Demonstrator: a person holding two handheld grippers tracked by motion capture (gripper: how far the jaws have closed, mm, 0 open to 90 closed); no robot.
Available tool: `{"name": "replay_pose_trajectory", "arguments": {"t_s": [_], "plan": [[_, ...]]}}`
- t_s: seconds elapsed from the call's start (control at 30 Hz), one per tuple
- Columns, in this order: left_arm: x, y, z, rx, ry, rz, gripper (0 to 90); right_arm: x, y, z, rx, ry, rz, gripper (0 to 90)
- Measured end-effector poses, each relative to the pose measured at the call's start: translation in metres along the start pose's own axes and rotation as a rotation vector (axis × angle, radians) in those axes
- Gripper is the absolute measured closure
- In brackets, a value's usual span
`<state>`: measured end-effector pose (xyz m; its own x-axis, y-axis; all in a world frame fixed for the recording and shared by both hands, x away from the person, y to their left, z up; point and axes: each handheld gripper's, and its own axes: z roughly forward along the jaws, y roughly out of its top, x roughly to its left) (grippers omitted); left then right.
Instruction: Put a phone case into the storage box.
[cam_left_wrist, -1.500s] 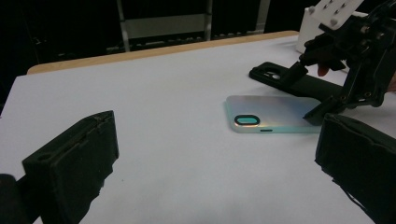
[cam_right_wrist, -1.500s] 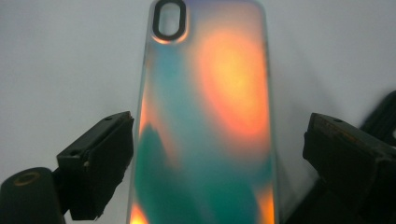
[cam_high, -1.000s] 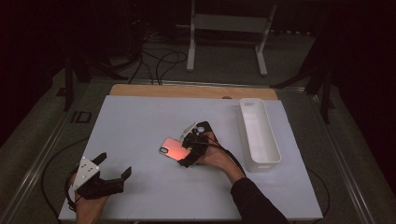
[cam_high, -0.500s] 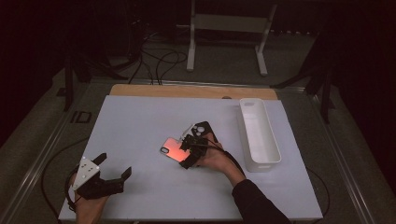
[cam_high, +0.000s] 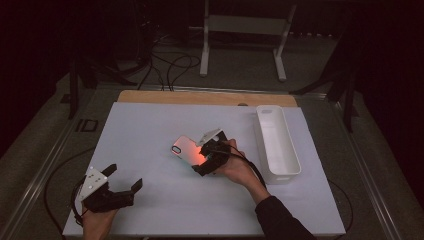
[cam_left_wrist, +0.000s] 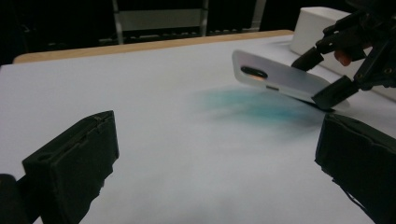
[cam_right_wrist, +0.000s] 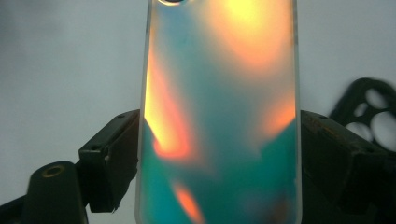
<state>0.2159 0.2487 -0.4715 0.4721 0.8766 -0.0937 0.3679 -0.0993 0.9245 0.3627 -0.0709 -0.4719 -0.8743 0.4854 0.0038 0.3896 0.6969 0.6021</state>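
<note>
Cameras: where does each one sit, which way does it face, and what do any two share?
High view: above the person's side, looking forward and down at the table; both forearms show.
Left gripper view: rides the open left gripper, facing the right gripper.
Right gripper view: rides that gripper, whose jaws clamp the phone case.
All three share the case.

No legible text — (anywhere) — seen
</note>
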Motion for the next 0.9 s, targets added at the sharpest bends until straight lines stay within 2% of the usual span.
{"name": "replay_pose_trajectory", "arguments": {"t_s": [0.3, 0.43, 0.5, 0.57, 0.67, 0.9], "plan": [[-0.010, 0.017, 0.007, 0.007, -0.028, -0.018, 0.0, 0.003, -0.001, -0.023, -0.120, -0.035, -0.001, 17.2], [-0.014, 0.027, 0.012, 0.005, -0.038, -0.011, 0.0, 0.008, -0.001, -0.038, -0.210, -0.065, -0.028, 17.2], [-0.016, 0.036, 0.017, -0.001, -0.045, -0.019, 0.0, 0.010, -0.001, -0.043, -0.241, -0.073, -0.027, 17.2], [-0.017, 0.038, 0.018, -0.002, -0.049, -0.017, 0.0, 0.011, -0.001, -0.045, -0.247, -0.081, -0.030, 17.2], [-0.021, 0.049, 0.024, 0.003, -0.060, -0.017, 0.0, 0.015, -0.001, -0.051, -0.286, -0.095, -0.043, 17.2], [-0.034, 0.070, 0.037, 0.008, -0.078, 0.010, 0.8, 0.023, 0.003, -0.055, -0.340, -0.100, -0.042, 17.1]]}}
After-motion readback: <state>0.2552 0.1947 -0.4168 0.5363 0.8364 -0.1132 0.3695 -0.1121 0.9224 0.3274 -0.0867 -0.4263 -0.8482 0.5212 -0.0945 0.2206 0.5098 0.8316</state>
